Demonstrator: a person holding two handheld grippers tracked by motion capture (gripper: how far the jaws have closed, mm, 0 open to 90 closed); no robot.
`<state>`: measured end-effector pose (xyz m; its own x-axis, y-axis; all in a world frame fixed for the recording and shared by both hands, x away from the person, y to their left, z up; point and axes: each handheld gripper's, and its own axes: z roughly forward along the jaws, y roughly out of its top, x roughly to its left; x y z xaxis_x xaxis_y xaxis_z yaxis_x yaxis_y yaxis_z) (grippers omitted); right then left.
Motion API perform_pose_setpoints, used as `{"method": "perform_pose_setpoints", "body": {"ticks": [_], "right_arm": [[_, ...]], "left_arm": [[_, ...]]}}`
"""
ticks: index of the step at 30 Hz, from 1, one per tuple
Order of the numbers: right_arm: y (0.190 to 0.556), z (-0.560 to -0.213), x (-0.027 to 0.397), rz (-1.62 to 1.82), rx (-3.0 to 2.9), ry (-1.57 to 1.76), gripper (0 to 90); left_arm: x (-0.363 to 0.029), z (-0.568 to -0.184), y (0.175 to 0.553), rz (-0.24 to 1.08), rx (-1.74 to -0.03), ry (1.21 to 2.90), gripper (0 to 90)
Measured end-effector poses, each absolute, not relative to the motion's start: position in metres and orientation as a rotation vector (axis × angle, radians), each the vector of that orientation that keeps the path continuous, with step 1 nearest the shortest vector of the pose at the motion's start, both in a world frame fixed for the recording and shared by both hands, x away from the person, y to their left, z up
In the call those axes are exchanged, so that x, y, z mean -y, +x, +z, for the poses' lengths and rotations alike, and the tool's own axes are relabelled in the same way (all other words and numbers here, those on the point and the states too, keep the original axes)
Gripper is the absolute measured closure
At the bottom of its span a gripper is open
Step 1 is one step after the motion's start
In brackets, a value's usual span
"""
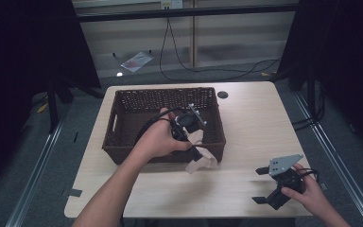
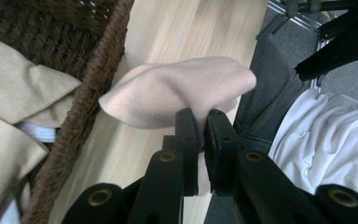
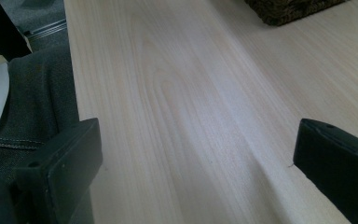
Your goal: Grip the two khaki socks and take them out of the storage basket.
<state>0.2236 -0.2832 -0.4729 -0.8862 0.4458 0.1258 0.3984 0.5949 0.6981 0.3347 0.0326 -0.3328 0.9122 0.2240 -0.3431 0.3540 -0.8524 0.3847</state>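
Observation:
A dark brown wicker basket (image 1: 121, 152) stands in the middle of the wooden table (image 1: 257, 125). My left gripper (image 1: 198, 152) is over the basket's front right corner, shut on a pale pink-beige cloth (image 1: 205, 161) that hangs across the front rim onto the table. In the left gripper view the black jaws (image 2: 204, 122) pinch the edge of that cloth (image 2: 177, 88) just outside the basket rim (image 2: 91, 100). A tan cloth (image 2: 21, 91) lies inside the basket. My right gripper (image 1: 259, 185) rests low at the table's front right, open, with bare wood between its jaws (image 3: 196, 154).
A corner of the basket (image 3: 289, 9) shows far ahead in the right gripper view. A black cable hole (image 1: 223, 94) sits at the table's back edge. Cables (image 1: 208, 71) trail on the floor behind. The person's lap (image 2: 270, 93) lies beyond the front edge.

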Motion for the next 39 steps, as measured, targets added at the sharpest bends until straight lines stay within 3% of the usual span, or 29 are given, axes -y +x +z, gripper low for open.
{"method": "perform_pose_setpoints", "body": {"ticks": [25,36,39], "right_arm": [[0.224,-0.473,0.283,1.183,-2.747,0.728,1.0],[0.224,-0.473,0.283,1.188,-2.750,0.731,0.9],[0.224,-0.473,0.283,1.178,-2.751,0.728,0.9]], "left_arm": [[-0.032,-0.372,0.334,-0.406,-0.435,2.668,81.8],[-0.043,-0.358,0.339,-0.330,-0.485,2.619,50.8],[-0.045,-0.353,0.342,-0.319,-0.476,2.621,48.3]]}}
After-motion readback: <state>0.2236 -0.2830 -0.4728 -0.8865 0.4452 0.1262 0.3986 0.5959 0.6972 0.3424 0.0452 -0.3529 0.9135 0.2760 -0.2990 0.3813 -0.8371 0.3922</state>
